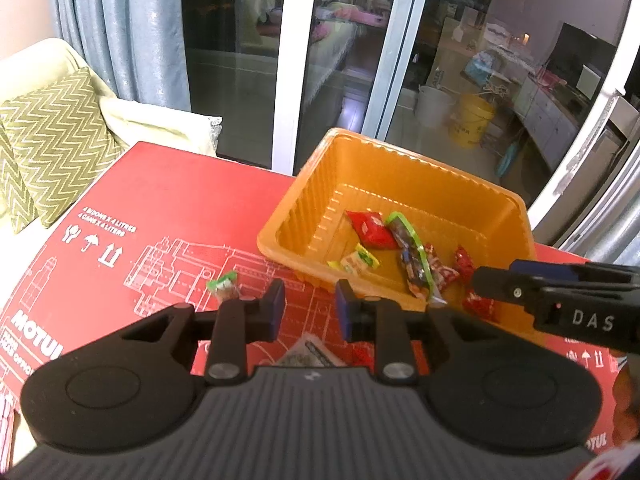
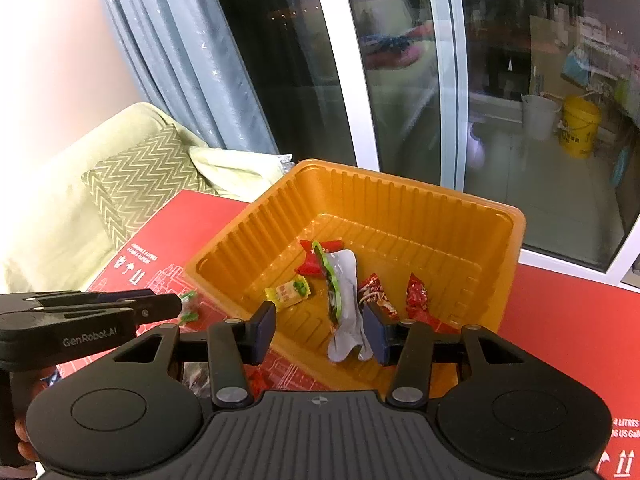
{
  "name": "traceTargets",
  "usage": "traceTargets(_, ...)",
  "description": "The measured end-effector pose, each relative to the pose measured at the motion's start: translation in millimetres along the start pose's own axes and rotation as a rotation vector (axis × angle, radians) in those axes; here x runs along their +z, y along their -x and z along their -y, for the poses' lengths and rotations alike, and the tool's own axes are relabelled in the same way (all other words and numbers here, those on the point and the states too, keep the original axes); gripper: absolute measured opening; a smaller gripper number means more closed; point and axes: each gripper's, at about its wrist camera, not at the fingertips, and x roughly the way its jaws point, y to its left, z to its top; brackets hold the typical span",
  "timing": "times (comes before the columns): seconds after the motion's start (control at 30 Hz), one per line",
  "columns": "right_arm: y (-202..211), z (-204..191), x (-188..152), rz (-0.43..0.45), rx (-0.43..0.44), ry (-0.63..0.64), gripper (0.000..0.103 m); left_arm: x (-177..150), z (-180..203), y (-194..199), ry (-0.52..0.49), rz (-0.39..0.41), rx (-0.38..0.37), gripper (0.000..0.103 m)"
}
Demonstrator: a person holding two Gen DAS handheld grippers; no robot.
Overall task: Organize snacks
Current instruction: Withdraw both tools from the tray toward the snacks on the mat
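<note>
Left gripper point(image 1: 310, 308): jaws narrowly apart, empty; only its view shows a green-wrapped candy point(image 1: 223, 285) on the red table point(image 1: 160, 200). Right gripper point(image 2: 320, 330): jaws wider, empty. Beyond, the orange tray point(image 2: 400, 200) holds red, yellow and green-edged snack packets point(image 2: 336, 284).

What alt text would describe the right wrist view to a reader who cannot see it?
An orange plastic tray on a red cardboard box holds wrapped snacks, including a yellow candy. The open right gripper hovers over its near edge, empty; the left gripper is alongside.

One orange tray point(image 1: 304, 216), seven snack packets inside, two tongs
</note>
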Motion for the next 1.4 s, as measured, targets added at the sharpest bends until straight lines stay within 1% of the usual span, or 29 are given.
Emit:
traceTargets(0.23, 25.8, -4.2, -14.0, 0.017, 0.018, 0.006, 0.049, -17.7, 5.4, 23.3, 0.010, 0.009, 0.012, 0.025)
traceTargets(0.5, 54.8, -6.7, -36.8, 0.016, 0.040, 0.012, 0.049, -43.5, 10.0, 51.0, 0.030, 0.014, 0.033, 0.027)
traceTargets(0.73, 73.0, -4.0, -62.8, -0.019, 0.061, 0.022, 0.049, -68.4, 14.2, 73.5, 0.052, 0.009, 0.057, 0.029)
traceTargets(1.0, 87.2, 2.2, -89.8, -0.063, 0.076, 0.035, 0.050, -96.5, 18.3, 88.5, 0.077, -0.013, 0.080, 0.030)
traceTargets(1.2, 92.0, 3.6, -99.8, -0.085, 0.085, 0.048, 0.050, -112.5, 24.1, 96.0, 0.085, -0.029, 0.090, 0.031)
traceTargets(1.4, 90.0, 2.0, -106.9, -0.115, 0.090, 0.058, 0.051, -119.9, 29.4, 98.9, 0.085, -0.039, 0.090, 0.031)
